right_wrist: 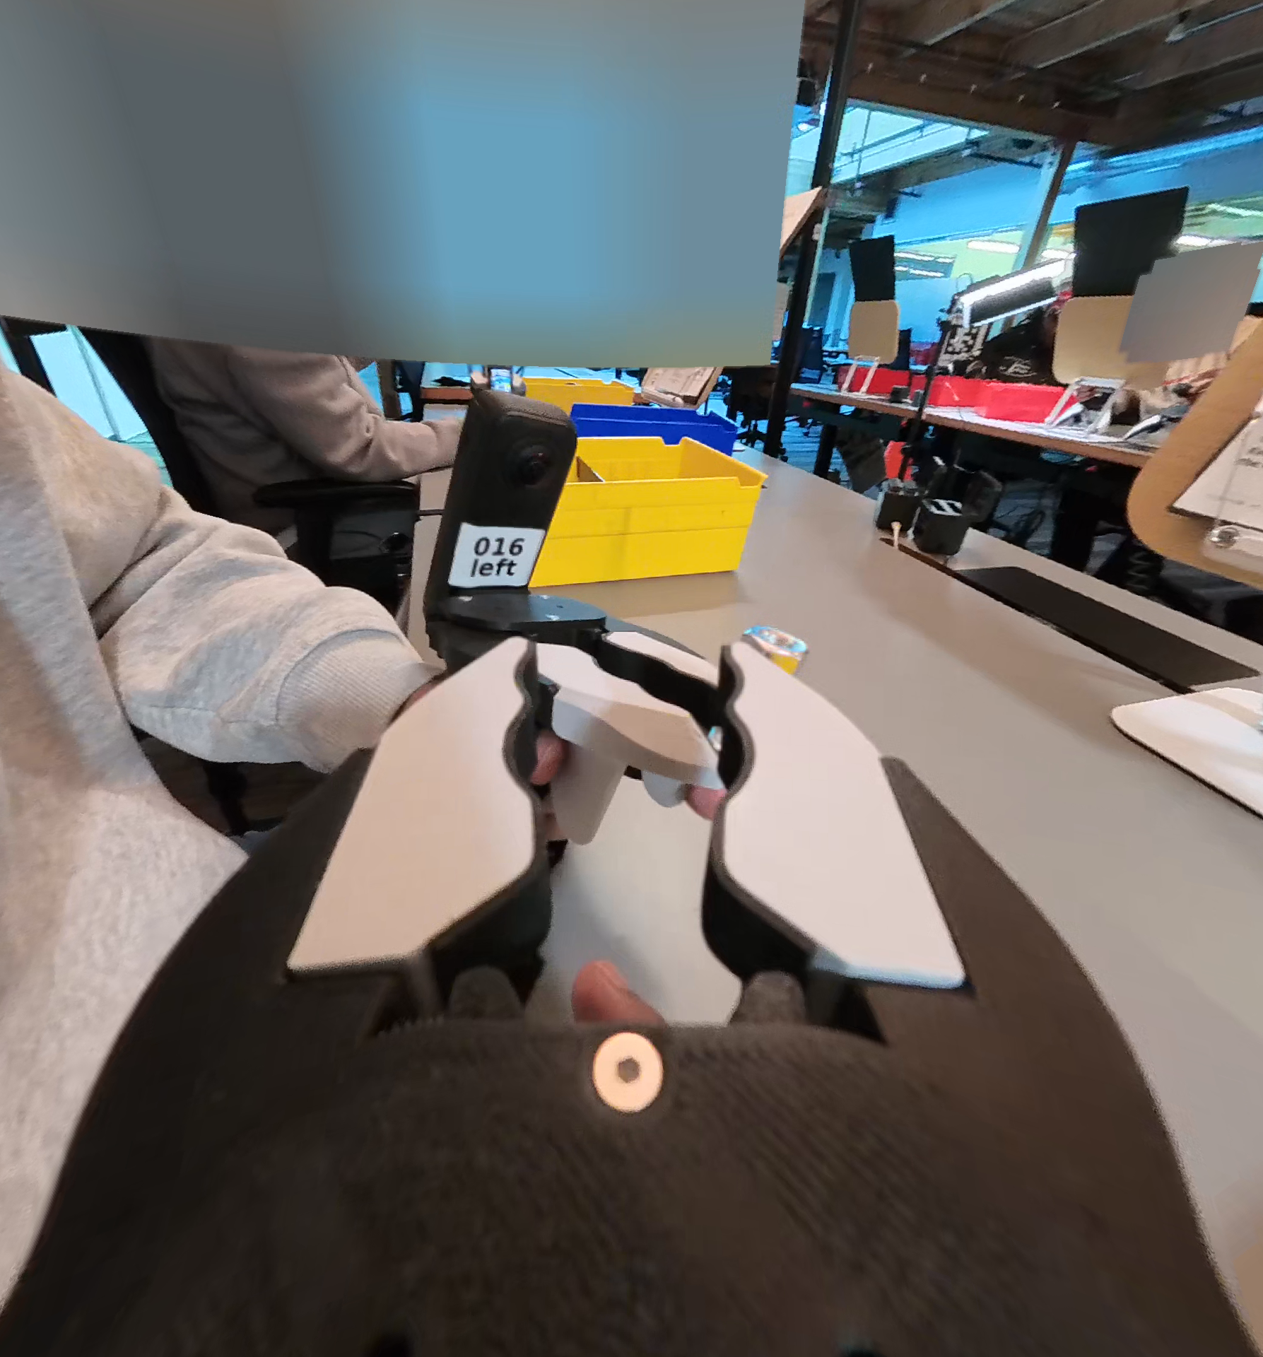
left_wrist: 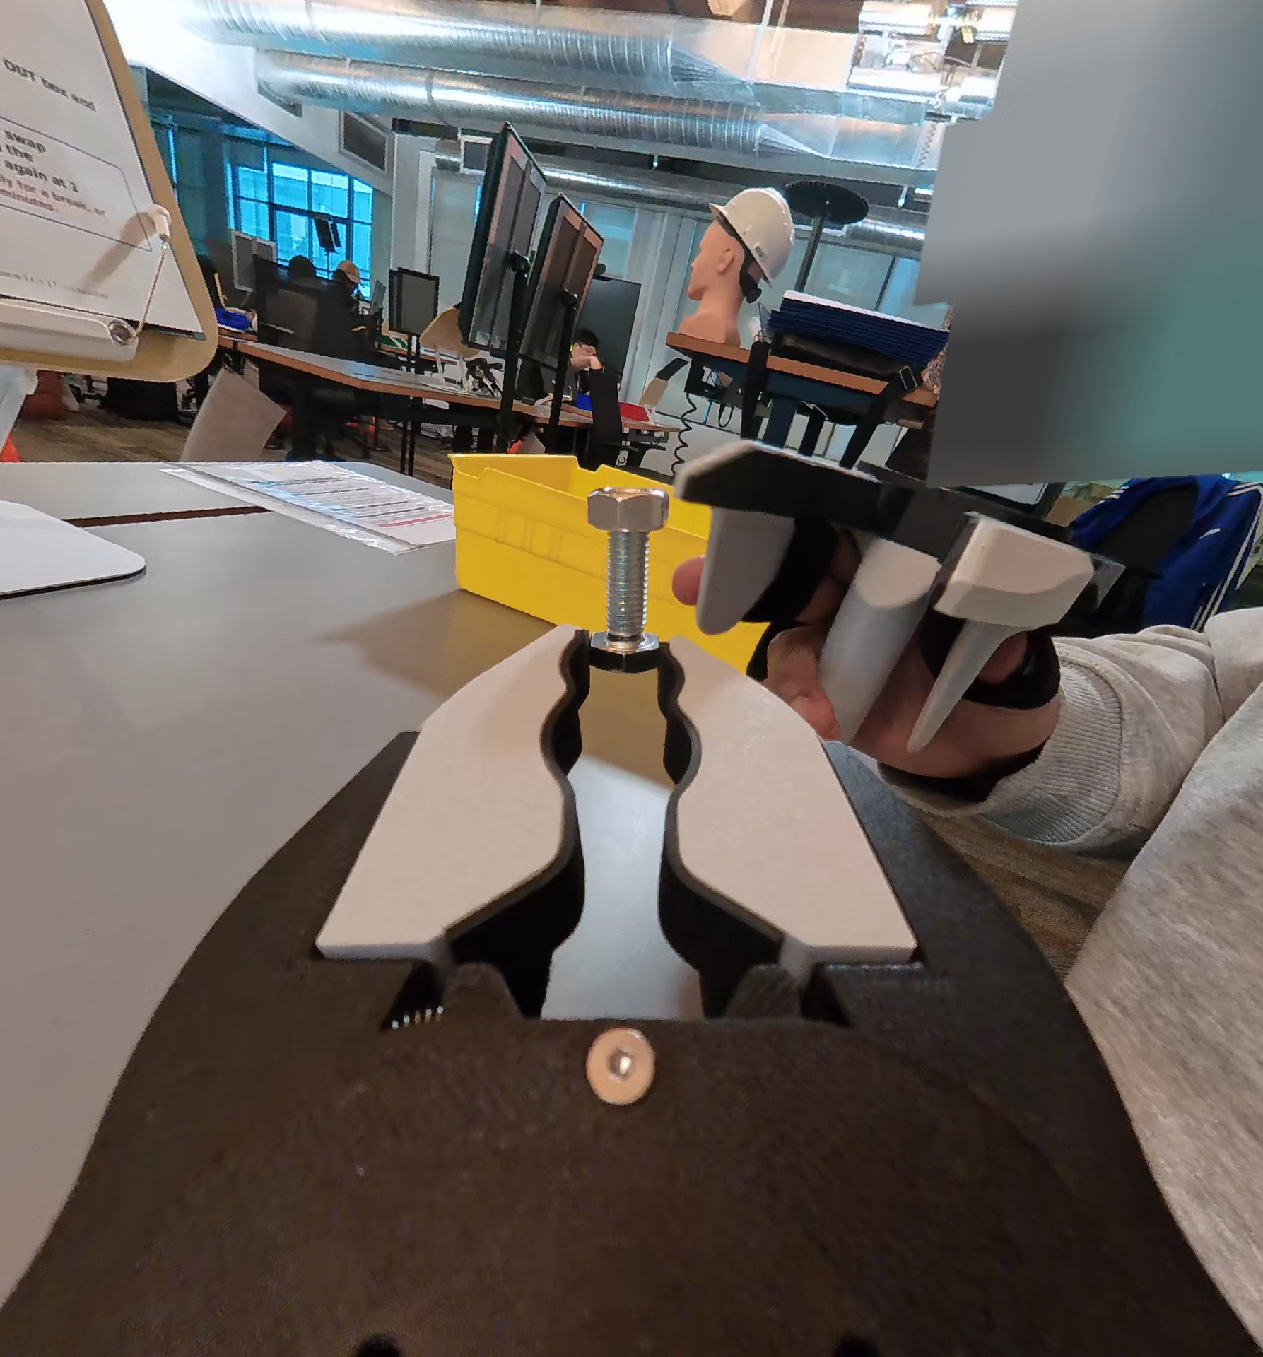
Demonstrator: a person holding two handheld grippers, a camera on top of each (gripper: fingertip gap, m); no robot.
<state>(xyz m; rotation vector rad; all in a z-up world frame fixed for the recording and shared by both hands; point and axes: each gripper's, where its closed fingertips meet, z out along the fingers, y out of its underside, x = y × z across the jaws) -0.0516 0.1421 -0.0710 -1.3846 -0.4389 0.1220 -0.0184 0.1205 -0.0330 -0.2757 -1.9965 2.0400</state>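
Left gripper clenched on nut, bolt upright above tips, yellow bin behind at 12. Right gripper released, empty, near bolt at 3. Judgement: keep nut level, bolt vertical, grip steady.

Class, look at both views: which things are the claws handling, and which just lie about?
In hand: left claw, shut on the nut; bolt standing upright in the nut; right claw, open, close by.
Lying about: yellow bin, paper stand, laminated sheet, black mat.
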